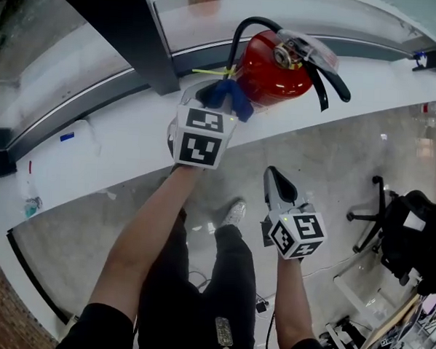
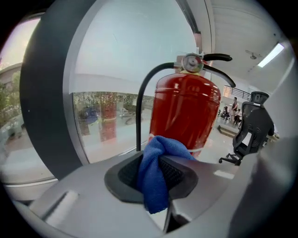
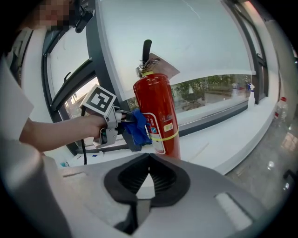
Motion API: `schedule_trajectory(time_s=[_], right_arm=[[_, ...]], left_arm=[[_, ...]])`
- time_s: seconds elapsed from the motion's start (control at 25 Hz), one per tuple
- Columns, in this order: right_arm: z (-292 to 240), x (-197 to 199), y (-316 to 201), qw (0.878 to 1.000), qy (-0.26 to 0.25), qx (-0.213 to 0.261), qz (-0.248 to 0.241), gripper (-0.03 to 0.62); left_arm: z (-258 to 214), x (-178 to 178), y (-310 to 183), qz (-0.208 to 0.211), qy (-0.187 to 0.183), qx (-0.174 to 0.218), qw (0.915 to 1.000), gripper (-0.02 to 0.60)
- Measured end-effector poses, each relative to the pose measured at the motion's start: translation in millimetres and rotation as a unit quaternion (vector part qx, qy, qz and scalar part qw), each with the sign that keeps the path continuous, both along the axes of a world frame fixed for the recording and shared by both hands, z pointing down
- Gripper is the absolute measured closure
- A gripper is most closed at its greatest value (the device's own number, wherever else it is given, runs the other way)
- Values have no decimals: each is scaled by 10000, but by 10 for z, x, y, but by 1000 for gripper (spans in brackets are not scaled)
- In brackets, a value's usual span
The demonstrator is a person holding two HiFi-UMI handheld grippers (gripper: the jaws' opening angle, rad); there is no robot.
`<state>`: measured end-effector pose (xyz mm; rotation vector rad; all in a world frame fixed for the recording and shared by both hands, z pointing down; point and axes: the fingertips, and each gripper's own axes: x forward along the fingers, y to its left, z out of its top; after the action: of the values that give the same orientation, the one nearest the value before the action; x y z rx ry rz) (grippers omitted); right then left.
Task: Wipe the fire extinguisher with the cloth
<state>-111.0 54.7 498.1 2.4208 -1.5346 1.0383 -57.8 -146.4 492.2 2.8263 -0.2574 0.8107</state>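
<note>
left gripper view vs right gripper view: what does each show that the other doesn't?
Left gripper view only: the gauge on top of the extinguisher, and an office chair.
Right gripper view only: the left tool seen from outside, with its marker cube and the hand holding it; the label; the right tool, shut and empty.
Both: the red extinguisher upright on the white sill, with the blue cloth pinched in the left tool beside it.
</note>
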Motion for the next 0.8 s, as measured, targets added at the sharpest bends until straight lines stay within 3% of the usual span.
schedule_trajectory(time_s=[0.28,0.6,0.8], right_arm=[[-49,59,-323,9995,157,60,263,591],[6,94,-392,9984,177,-5,529,591],[77,20,-428,9988,117,-17,474,591]], left_arm=[[-73,325,-368,415,231,241,9986,518],[27,581,-468,740,330,224,9965,520],[381,372,-373,762,-41,49,9971,519]])
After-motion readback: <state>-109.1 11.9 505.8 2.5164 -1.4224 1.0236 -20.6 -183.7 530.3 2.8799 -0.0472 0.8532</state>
